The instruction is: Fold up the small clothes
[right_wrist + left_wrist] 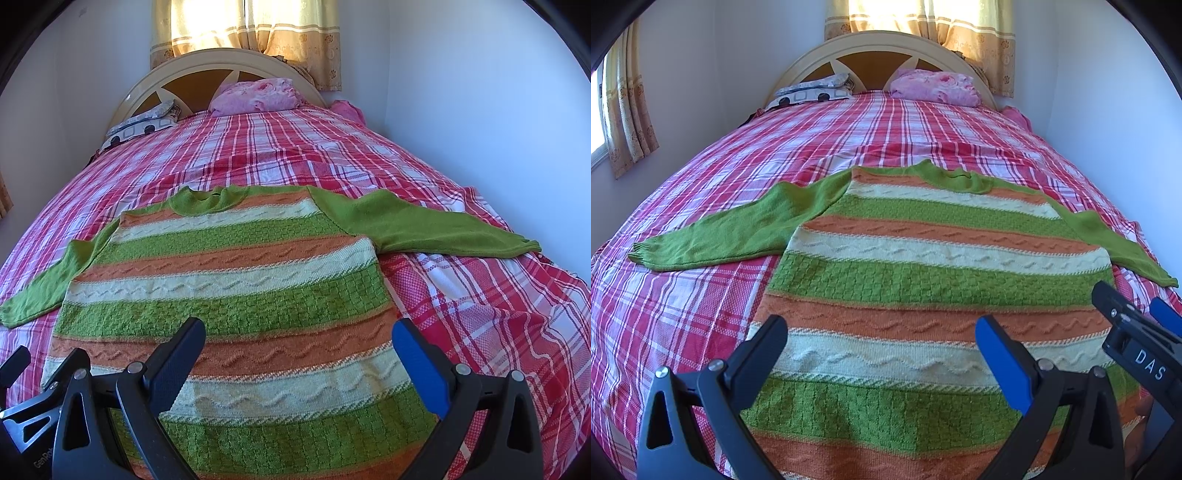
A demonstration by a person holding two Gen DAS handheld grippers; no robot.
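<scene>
- A striped knit sweater [923, 258] lies flat on the red-and-white plaid bedspread [701, 302], collar toward the headboard [882, 48], hem toward the cameras.
- Its body runs in bands of green, orange and cream; both sleeves are plain green.
- The left sleeve [731, 229] stretches out sideways across the bedspread; the right sleeve [424, 229] does the same on the other side.
- The left gripper [881, 339] hovers over the lower part of the sweater, fingers spread wide and nothing between them.
- The right gripper [299, 343] sits just beside it, likewise spread wide and empty, above the sweater's lower right area.
- Whether either gripper's fingertips touch the knit is hard to tell from these angles.
- A pink floral pillow [258, 96] and a grey patterned pillow [812, 90] rest against the headboard.
- Yellow curtains [251, 29] hang behind the headboard, lit from the window.
</scene>
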